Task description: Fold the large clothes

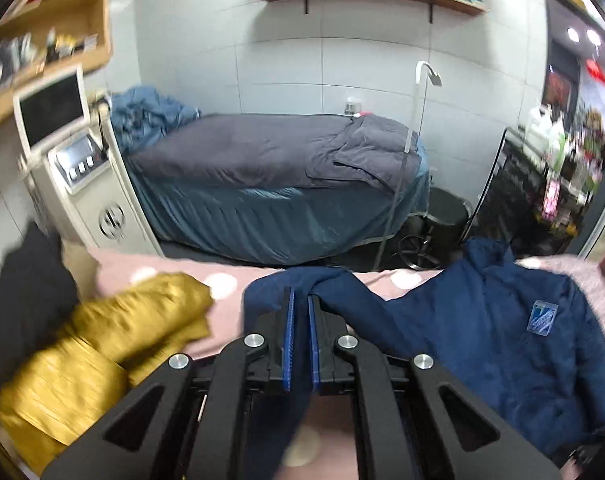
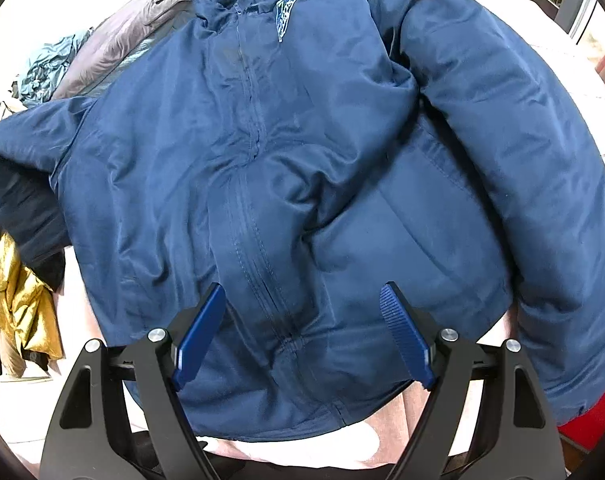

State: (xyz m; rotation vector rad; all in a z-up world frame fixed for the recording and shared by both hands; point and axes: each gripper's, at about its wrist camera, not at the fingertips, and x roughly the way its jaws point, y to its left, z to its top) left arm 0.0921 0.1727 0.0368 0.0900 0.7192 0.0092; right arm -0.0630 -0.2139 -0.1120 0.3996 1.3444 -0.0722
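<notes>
A navy blue zip jacket (image 2: 302, 160) with a light chest logo lies front up on a pink dotted bed cover (image 1: 230, 280). It also shows in the left wrist view (image 1: 482, 340). My left gripper (image 1: 300, 300) is shut on the end of the jacket's sleeve (image 1: 330, 284), which is lifted off the cover. My right gripper (image 2: 302, 300) is open, its blue pads astride the zipper just above the jacket's lower hem. The other sleeve (image 2: 502, 120) lies folded along the jacket's right side.
A mustard yellow garment (image 1: 114, 340) lies crumpled at the left, beside a dark garment (image 1: 26, 280). Beyond the bed stand a white machine with a screen (image 1: 74, 168), a treatment bed with grey and blue covers (image 1: 270, 184), a stool (image 1: 430, 232) and a dark cart (image 1: 514, 184).
</notes>
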